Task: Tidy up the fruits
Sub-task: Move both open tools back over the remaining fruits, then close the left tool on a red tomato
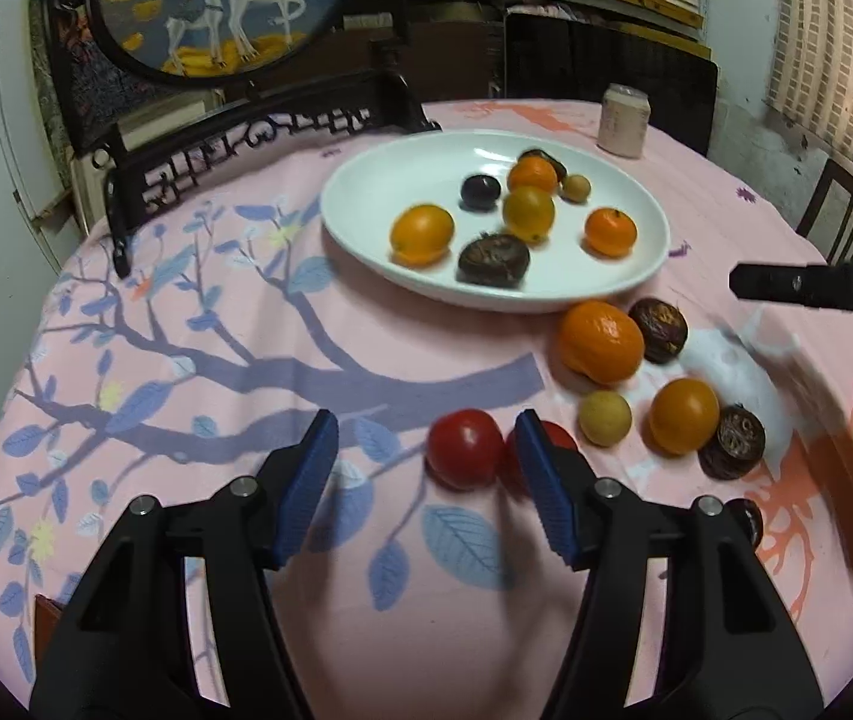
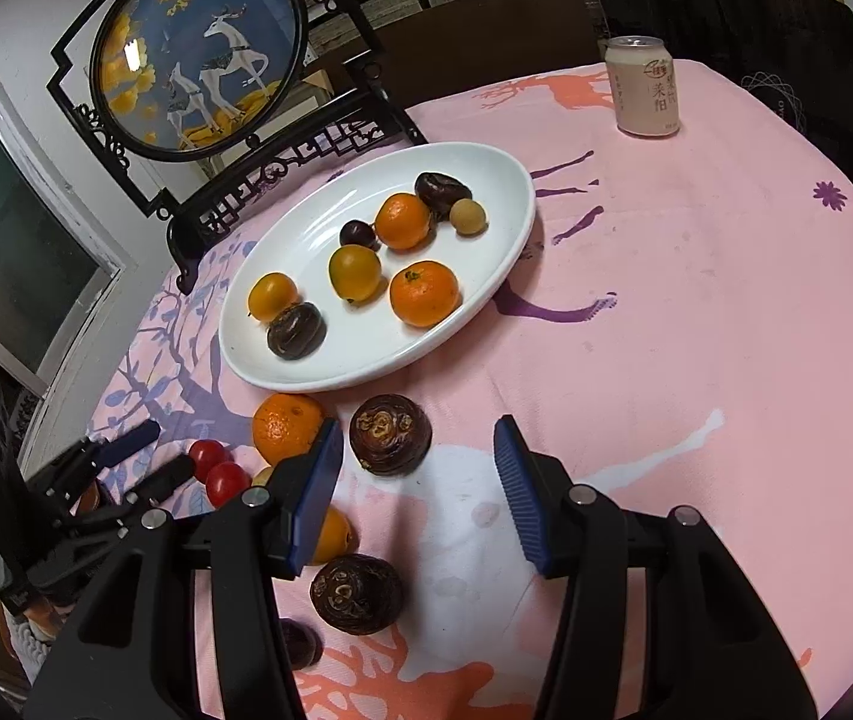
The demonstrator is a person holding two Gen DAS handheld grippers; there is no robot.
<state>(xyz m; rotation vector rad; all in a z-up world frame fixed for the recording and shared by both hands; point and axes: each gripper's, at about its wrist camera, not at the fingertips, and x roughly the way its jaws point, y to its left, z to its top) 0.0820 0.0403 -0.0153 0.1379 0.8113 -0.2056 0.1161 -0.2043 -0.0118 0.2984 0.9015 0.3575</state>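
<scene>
Fruits [image 1: 601,342] loose beside white plate [image 1: 366,180], left tongs [image 1: 426,429] and right tongs [image 2: 417,435] both apart, seemingly empty

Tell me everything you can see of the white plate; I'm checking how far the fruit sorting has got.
The white plate is a glossy, shallow oval dish, ceramic by its look, lying flat on the pink tablecloth before a dark carved stand. It holds eight pieces: two mandarins, two smaller yellow-orange fruits, three dark brown or purple ones and a small tan ball. A mandarin on the cloth lies just off its near rim; whether they touch is unclear. Neither gripper touches it.
</scene>
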